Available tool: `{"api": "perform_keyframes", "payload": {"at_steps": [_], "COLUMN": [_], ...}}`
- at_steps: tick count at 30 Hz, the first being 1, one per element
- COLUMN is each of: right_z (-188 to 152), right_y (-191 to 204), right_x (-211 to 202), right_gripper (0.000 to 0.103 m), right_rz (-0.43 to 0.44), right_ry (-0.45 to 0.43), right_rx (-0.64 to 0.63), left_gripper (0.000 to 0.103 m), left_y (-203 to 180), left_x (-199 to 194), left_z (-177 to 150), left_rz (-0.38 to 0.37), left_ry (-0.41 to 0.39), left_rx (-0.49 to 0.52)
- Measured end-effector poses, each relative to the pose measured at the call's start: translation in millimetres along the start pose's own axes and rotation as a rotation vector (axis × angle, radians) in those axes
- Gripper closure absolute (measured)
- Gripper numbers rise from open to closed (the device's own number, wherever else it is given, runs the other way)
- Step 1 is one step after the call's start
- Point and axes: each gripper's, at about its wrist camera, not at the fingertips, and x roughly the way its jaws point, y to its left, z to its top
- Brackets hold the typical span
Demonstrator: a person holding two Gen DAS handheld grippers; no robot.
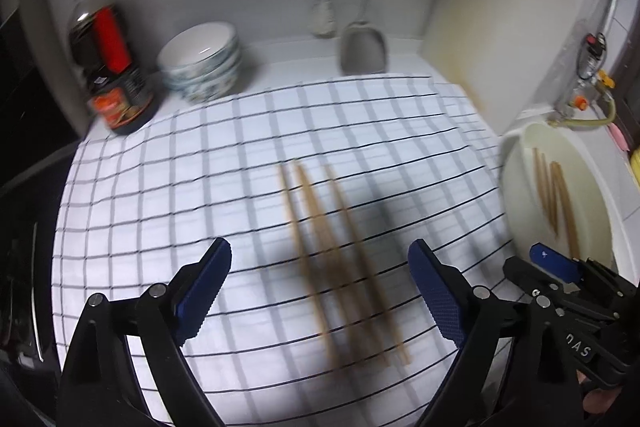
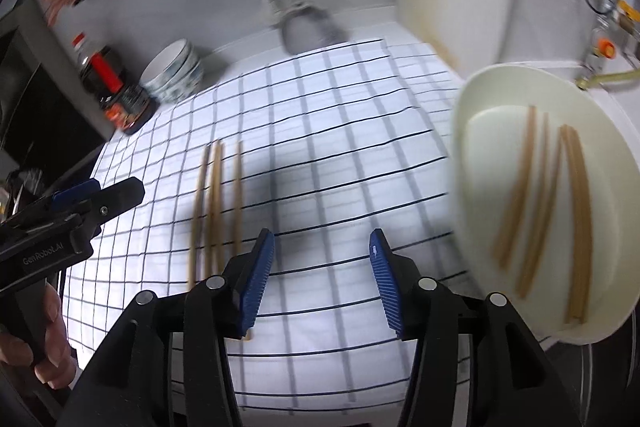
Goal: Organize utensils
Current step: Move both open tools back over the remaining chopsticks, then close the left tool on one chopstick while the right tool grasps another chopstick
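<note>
Three wooden chopsticks (image 1: 336, 255) lie side by side on a white checked cloth (image 1: 200, 167); they also show in the right wrist view (image 2: 216, 203). Several more chopsticks (image 2: 548, 211) lie in a cream basin (image 2: 480, 99) at the right, also seen in the left wrist view (image 1: 556, 195). My left gripper (image 1: 320, 263) is open and empty, hovering over the near ends of the loose chopsticks. My right gripper (image 2: 322, 251) is open and empty, above the cloth between the loose chopsticks and the basin. Both views are blurred.
A soy sauce bottle (image 1: 108, 59) and stacked bowls (image 1: 204, 61) stand at the back left. A metal spatula (image 1: 364, 43) hangs by the wall. A white cutting board (image 1: 504, 27) leans at the back right. The right gripper's body (image 1: 568, 287) shows beside the basin.
</note>
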Motion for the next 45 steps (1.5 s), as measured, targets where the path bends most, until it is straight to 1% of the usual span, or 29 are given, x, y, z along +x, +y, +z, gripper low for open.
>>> {"api": "perform_keyframes", "payload": {"at_steps": [3,6,9,13,16,21,30,37,39,40,41,42,44,45], "right_z": [-5,-13,-22,-26,-23,-17,-15,-19,-20,-20,-20,-20,-19,-18], "right_y": [15,26,38,52,58,58,59,68,68,68,67,66,64,62], "right_x": [11,23,36,47,57,72,97,108,108,108,108,107,107,106], "right_gripper": [0.055,0.055,0.055,0.055,0.055,0.055,0.055,0.055,0.055,0.059,0.068,0.073,0.092,0.095], "right_rz": [0.003,0.003,0.003,-0.013,-0.014,-0.015,-0.005,-0.042,-0.045,-0.043,-0.038,-0.040,-0.042,-0.041], "right_ry": [0.010,0.017,0.027,0.027,0.026,0.016,0.026,0.035,0.022,0.016,0.011,0.008,0.005,0.004], "right_rx": [-0.013,-0.019,-0.022,-0.057,-0.077,-0.115,-0.186,-0.274,-0.288,-0.291,-0.292,-0.295,-0.298,-0.292], "left_gripper": [0.014,0.014,0.014,0.014,0.014,0.014,0.014,0.014,0.014,0.014,0.014,0.014,0.014,0.014], "left_y": [20,36,46,55,58,61,58,52,50,49,47,46,44,43], "left_x": [5,11,18,29,34,45,59,63,65,66,68,69,73,75], "left_z": [-10,-20,-30,-39,-42,-46,-53,-52,-51,-50,-49,-49,-48,-47], "left_rz": [0.015,0.014,0.016,0.020,0.032,0.045,0.092,0.101,0.102,0.102,0.101,0.101,0.102,0.101], "left_ry": [0.012,0.023,0.038,0.047,0.049,0.045,0.038,0.032,0.029,0.028,0.028,0.029,0.029,0.030], "left_rx": [-0.024,-0.046,-0.060,-0.073,-0.080,-0.108,-0.135,-0.138,-0.131,-0.128,-0.124,-0.120,-0.113,-0.110]}}
